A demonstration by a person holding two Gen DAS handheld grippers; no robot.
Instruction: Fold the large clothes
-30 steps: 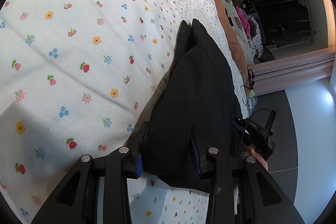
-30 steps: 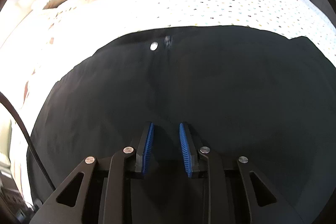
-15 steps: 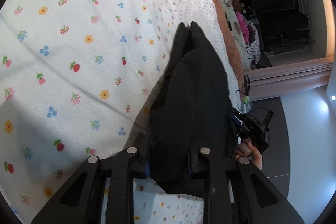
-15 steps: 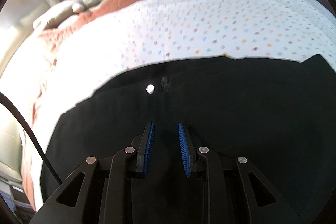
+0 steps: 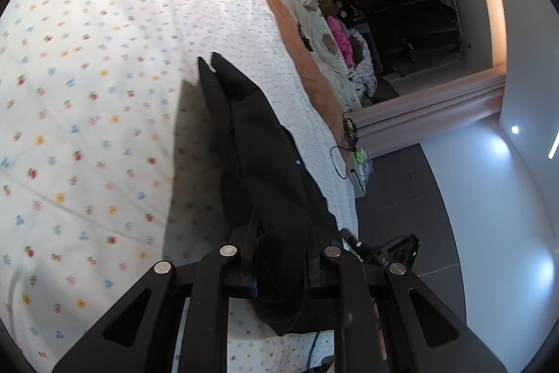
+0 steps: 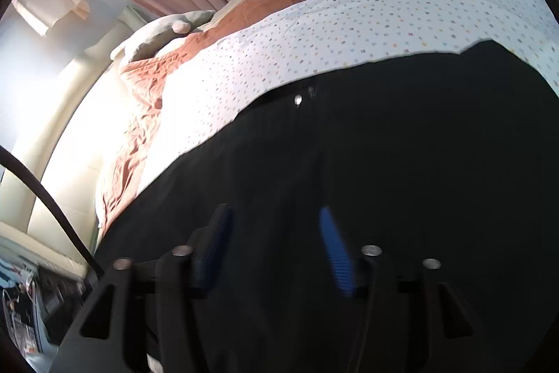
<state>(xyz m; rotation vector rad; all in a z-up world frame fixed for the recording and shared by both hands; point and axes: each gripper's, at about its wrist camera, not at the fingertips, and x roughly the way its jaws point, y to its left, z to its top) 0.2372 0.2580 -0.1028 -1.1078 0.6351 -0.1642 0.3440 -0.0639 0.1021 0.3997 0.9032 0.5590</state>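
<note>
while its jaws, just closing, pinch a bunched fold that hides the pads, the left gripper (image 5: pixel 279 271) lifts the black trousers (image 5: pixel 258 156) off the flowered bed sheet (image 5: pixel 104 128). the right gripper (image 6: pixel 276 243), blurred, has just spread its jaws over the trousers, gripping nothing.

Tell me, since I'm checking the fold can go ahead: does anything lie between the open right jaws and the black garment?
Nothing visible does. The right gripper, whose jaws have just been opening, hovers directly over the black garment on the floral sheet; only dark cloth shows between its blue pads.
</note>
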